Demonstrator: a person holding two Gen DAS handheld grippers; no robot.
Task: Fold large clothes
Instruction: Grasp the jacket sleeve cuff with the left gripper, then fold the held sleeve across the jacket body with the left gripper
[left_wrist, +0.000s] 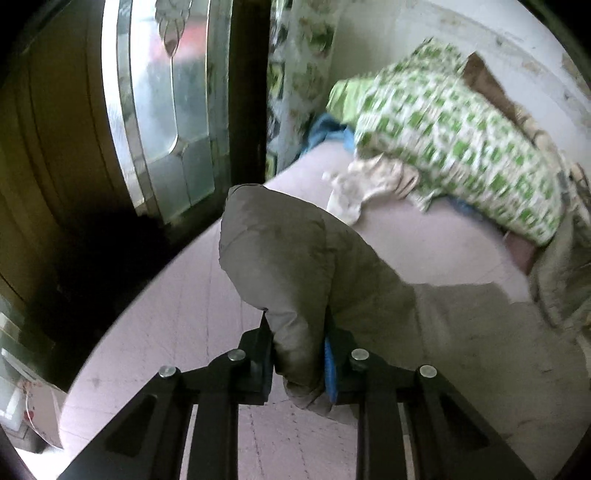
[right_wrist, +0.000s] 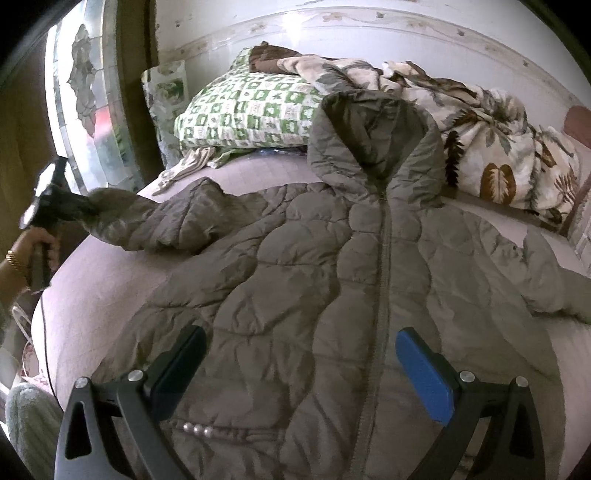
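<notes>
A grey-green quilted hooded jacket (right_wrist: 295, 266) lies face up on the pink bed (right_wrist: 103, 280), zip closed, hood toward the wall. My left gripper (left_wrist: 299, 354) is shut on the cuff of the jacket's left sleeve (left_wrist: 280, 258), which is lifted off the sheet and humps up in front of the camera. In the right wrist view the left gripper (right_wrist: 79, 210) shows at the far left, holding that sleeve's end (right_wrist: 110, 210), with a hand (right_wrist: 33, 240) on its handle. My right gripper (right_wrist: 299, 358) hovers open over the jacket's lower front, its black and blue pads wide apart.
A green-and-white checked pillow (right_wrist: 243, 110) and a leaf-print blanket (right_wrist: 487, 155) lie heaped at the head of the bed by the white wall. Small pale cloths (left_wrist: 369, 181) lie beside the pillow. A wooden door with patterned glass (left_wrist: 162, 110) stands left of the bed.
</notes>
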